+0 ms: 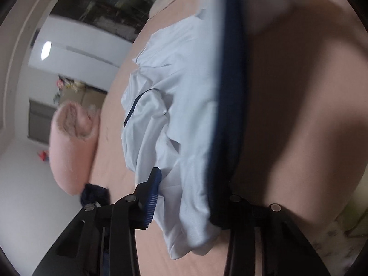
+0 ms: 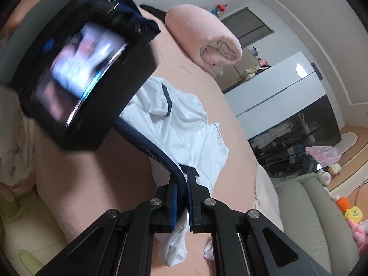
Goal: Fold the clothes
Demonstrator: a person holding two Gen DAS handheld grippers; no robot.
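right tool (image 2: pixel 181 197): nearest of all, its two blue-padded fingers pressed together on the navy hem of the white garment, low on the near side of the bed.
left tool (image 1: pixel 184 197): jaws drawn in around a gathered bunch of the same cloth; one blue pad (image 1: pixel 153 197) lies against the fabric, the other finger is hidden behind the navy band, so whether it truly pinches i cannot tell.
white garment (image 2: pixel 184 126): a crumpled pale shirt with navy trim, spread over the middle of the bed, its navy hem lifted and stretched taut between the two tools.
bed (image 2: pixel 115 172): covered with a peach-pink sheet, the garment lying on it.
rolled quilt (image 2: pixel 207 36): pink, at the far side of the bed, well apart from the shirt.
dark cloth (image 1: pixel 95 195): a small navy heap on the bed near the quilt.
sofa (image 2: pixel 306 207): pale green, off the bed to the right.
plush toys (image 2: pixel 352 216): on the floor by the sofa.
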